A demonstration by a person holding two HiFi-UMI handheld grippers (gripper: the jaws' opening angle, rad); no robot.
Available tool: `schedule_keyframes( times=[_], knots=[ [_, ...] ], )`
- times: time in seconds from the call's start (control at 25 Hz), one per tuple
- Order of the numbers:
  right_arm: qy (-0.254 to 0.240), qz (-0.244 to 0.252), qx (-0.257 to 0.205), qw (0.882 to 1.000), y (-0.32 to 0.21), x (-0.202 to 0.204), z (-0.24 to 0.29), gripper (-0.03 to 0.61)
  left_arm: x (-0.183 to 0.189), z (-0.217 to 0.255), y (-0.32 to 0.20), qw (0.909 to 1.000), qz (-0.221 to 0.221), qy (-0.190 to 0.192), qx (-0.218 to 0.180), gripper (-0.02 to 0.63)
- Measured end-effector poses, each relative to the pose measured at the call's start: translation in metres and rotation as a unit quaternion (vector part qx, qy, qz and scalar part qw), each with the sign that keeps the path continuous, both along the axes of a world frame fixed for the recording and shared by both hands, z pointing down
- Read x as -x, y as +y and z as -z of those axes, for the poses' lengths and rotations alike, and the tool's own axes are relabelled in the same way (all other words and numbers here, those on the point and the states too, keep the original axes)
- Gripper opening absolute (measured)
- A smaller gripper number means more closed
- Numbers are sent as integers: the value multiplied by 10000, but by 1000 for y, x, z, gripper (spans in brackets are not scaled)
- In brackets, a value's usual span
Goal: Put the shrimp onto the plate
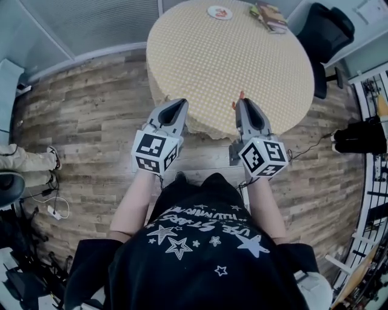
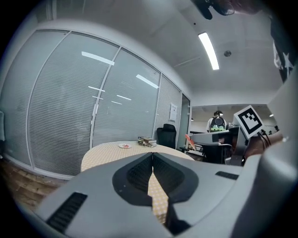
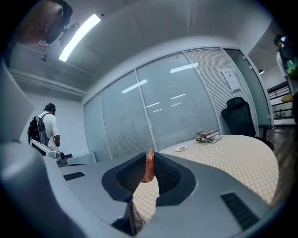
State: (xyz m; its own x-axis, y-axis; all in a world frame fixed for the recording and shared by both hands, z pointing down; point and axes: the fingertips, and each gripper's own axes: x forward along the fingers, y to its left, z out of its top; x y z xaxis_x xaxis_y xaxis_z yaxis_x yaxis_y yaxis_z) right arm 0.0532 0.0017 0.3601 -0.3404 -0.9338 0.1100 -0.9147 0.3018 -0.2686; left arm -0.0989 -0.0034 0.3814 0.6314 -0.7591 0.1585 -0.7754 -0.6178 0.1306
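Shrimp (image 3: 149,169) is hanging thinly pinched in our right gripper (image 3: 148,155); we are risking dropping it short of the plate (image 3: 181,148) far ahead, while our left gripper (image 2: 152,159) is sitting clenched on nothing.

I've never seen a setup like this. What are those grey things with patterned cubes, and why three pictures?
No robot here: a person holds two hand-held clamps, called grippers. The head view comes from a camera on the person's head, looking down at the left gripper and right gripper. The other two pictures come from cameras riding on each gripper, looking along its jaws. On the round table lie a small plate and a stack of books, at the far side. The right gripper's jaws pinch a shrimp; the left gripper's jaws are closed on nothing.
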Motion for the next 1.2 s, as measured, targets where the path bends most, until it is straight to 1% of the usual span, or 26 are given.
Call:
schedule_keyframes(
  times=[0.08, 0.2, 0.36, 0.56, 0.68, 0.76, 0.88, 1.0, 1.08, 1.2],
  knots=[
    [31, -15, 64, 10000, -4, -4, -4, 64, -2, -4, -6, 10000, -3, 16, 33, 9],
    [40, 19, 139, 9999, -18, -15, -12, 64, -8, -9, -18, 9999, 52, -59, 91, 9],
    [-173, 43, 148, 9997, -58, -27, -17, 64, -14, -12, -46, 9996, 165, -133, 161, 9],
    [-367, 185, 108, 9991, -109, -30, -20, 64, -16, -6, -90, 9989, 240, -399, 42, 9],
    [-466, 258, 89, 9985, -139, -38, -22, 64, -20, -3, -120, 9985, 388, -388, 44, 9],
    [-497, 298, 74, 9983, -154, -44, -22, 64, -26, -4, -134, 9983, 394, -438, 43, 9],
    [-528, 362, 64, 9979, -176, -56, -23, 64, -39, -3, -153, 9979, 358, -542, 1, 9],
    [-683, 495, 69, 9964, -196, -62, -24, 64, -46, 6, -167, 9973, 399, -611, -103, 9],
    [-786, 609, 68, 9950, -203, -60, -23, 64, -45, 9, -172, 9967, 438, -670, -131, 9],
    [-782, 724, 58, 9943, -212, -54, -19, 64, -38, 12, -181, 9959, 516, -737, -110, 9]
  ],
)
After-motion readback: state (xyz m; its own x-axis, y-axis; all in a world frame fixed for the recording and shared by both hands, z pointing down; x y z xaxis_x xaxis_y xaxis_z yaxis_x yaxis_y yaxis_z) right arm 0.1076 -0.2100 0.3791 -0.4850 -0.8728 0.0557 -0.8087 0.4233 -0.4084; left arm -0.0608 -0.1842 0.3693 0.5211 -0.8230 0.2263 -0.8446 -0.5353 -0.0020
